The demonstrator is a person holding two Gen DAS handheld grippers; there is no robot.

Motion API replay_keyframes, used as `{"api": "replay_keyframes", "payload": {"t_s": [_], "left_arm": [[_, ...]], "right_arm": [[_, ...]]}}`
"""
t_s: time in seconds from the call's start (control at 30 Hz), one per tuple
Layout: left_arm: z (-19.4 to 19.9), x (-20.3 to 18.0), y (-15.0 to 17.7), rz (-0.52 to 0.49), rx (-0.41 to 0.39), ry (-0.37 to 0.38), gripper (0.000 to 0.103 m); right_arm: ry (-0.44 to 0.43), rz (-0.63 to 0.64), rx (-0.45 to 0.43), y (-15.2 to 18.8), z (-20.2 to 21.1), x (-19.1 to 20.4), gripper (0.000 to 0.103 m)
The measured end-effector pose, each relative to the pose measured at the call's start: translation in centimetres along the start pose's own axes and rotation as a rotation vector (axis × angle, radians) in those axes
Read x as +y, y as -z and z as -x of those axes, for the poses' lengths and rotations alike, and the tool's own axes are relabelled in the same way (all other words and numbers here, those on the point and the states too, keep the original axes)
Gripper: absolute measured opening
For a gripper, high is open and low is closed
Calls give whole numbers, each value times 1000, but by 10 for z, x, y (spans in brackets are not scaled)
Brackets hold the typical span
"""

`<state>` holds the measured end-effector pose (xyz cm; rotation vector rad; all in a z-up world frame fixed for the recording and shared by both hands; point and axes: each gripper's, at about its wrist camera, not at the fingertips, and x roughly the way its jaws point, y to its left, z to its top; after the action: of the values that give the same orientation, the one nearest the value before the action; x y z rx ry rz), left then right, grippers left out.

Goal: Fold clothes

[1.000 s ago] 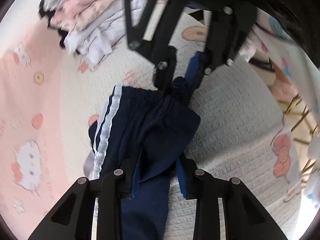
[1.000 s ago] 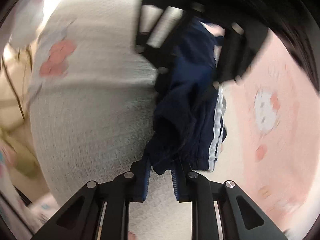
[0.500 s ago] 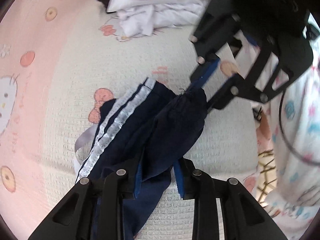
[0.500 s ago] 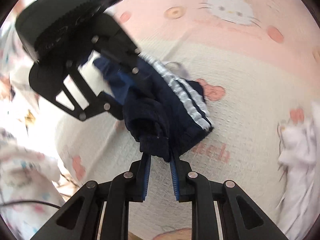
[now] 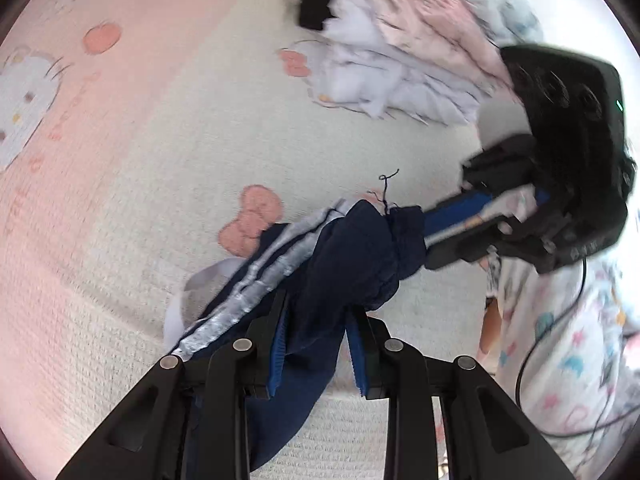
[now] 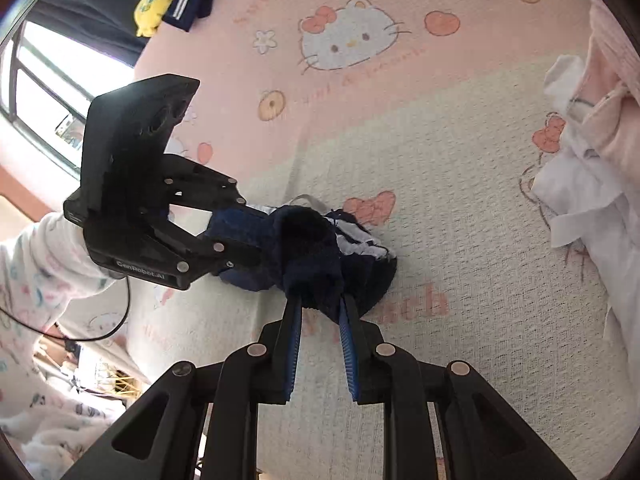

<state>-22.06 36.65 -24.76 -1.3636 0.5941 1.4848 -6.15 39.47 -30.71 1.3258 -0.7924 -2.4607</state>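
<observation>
The left hand-held gripper [image 5: 316, 344] is clamped on a bunched navy-blue fabric garment with white side stripes [image 5: 344, 256], its blue ribbed pads pressing the cloth from both sides. The right hand-held gripper [image 6: 318, 312] is clamped on the opposite end of the same garment [image 6: 312, 248]. The garment is held between the two grippers, above a cream and pink textured blanket printed with cartoon cats and bows [image 6: 460, 240]; whether its lower folds touch the blanket cannot be determined. A loose pile of white and pale pink clothes [image 5: 412, 60] lies on the blanket, well apart from the garment. A sleeve of white patterned fabric [image 6: 36, 272] is visible behind the left gripper.
</observation>
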Motion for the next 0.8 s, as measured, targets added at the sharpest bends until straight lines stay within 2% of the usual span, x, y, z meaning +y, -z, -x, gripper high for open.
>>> {"api": "replay_keyframes", "payload": {"t_s": [0.03, 0.2, 0.3, 0.33, 0.37, 0.43, 0.57, 0.8], "left_arm": [[1, 18, 1, 20, 0, 5, 24], [5, 21, 2, 82, -4, -15, 24], [8, 42, 17, 130, 21, 0, 24], [1, 42, 15, 140, 29, 9, 24], [-7, 42, 13, 149, 36, 19, 24], [-12, 43, 13, 157, 29, 23, 24], [-13, 45, 13, 169, 17, 33, 25], [-8, 55, 15, 267, 2, 73, 25]], "right_arm": [[18, -10, 8, -1, -1, 1, 20], [159, -56, 68, 1, -9, 6, 20], [147, -109, 50, 2, -8, 4, 20], [152, -124, 33, 2, -5, 5, 26], [161, -143, 18, 2, -3, 6, 47], [139, -183, -31, 1, 4, 7, 67], [64, -250, -146, 0, 16, 11, 67], [109, -292, -158, 6, 0, 18, 67]]}}
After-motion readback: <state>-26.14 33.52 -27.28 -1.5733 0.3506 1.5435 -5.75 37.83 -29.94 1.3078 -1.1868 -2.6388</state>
